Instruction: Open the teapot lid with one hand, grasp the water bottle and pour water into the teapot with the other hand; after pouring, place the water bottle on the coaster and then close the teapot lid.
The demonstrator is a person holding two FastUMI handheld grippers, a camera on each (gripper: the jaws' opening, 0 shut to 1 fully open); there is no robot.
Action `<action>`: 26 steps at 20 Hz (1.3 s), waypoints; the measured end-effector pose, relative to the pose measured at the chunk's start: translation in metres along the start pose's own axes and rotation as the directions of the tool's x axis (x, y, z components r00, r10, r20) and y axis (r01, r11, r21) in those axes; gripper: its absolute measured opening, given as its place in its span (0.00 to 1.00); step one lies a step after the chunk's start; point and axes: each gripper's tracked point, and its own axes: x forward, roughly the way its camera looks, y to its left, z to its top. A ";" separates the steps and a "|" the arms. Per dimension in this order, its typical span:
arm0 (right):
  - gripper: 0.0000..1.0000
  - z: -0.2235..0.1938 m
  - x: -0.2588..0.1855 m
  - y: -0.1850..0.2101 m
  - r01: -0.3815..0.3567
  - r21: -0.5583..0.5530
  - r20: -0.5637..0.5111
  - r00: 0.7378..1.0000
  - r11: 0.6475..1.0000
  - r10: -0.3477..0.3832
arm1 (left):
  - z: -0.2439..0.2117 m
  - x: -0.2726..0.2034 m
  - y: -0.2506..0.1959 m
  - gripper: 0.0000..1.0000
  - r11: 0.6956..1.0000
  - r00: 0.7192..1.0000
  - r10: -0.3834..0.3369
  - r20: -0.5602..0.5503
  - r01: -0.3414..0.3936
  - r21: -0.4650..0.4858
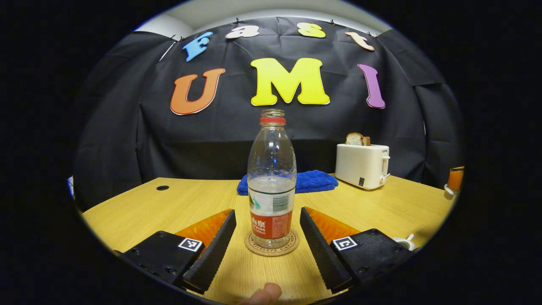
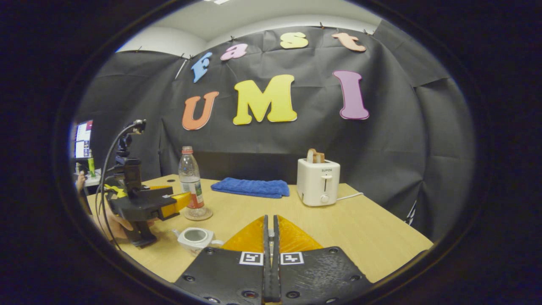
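Water bottle [image 1: 271, 182] stood upright and uncapped on the round coaster [image 1: 272, 245], partly filled with water, on the wooden bench [image 1: 139, 212]. In the left gripper view the left hand-held gripper [image 1: 268, 237] had its fingers spread wide, one on each side of the water bottle and coaster, touching neither. A fingertip of the person [image 1: 264, 293] showed at the bottom edge of that view.

Behind the water bottle lay a folded blue towel [image 1: 311, 181], and to the right of the towel stood a white toaster [image 1: 363, 165] with slices of bread [image 1: 357, 139] sticking out of its top. Right of the water bottle, near the view's edge, part of the white teapot [image 1: 405, 242] showed beside the left hand-held gripper's finger.

In the right gripper view the right hand-held gripper [image 2: 271, 241] had its fingers pressed together with nothing visible between them. The teapot [image 2: 195, 239] sat on the bench just in front of the water bottle [image 2: 190, 180] and coaster [image 2: 197, 214], its top open and no lid on it. The left hand-held gripper [image 2: 180, 201], held by a hand [image 2: 114, 224], pointed at the water bottle from the left. The towel [image 2: 250, 187] and toaster [image 2: 318, 182] lay to the right of the water bottle.
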 end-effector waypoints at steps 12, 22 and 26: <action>0.00 0.006 0.019 0.041 -0.027 -0.024 -0.016 1.000 0.999 0.026 | 0.015 -0.125 0.043 0.96 0.999 0.999 0.053 0.003 -0.053 -0.002; 0.00 -0.002 0.032 0.118 -0.197 0.006 -0.037 0.980 0.980 0.197 | 0.042 -0.164 0.055 0.95 0.999 0.998 0.040 0.048 -0.041 0.031; 0.00 -0.013 0.039 0.133 -0.221 -0.020 -0.064 0.974 0.975 0.219 | 0.039 -0.163 0.056 0.95 1.000 0.999 0.027 0.038 -0.027 0.000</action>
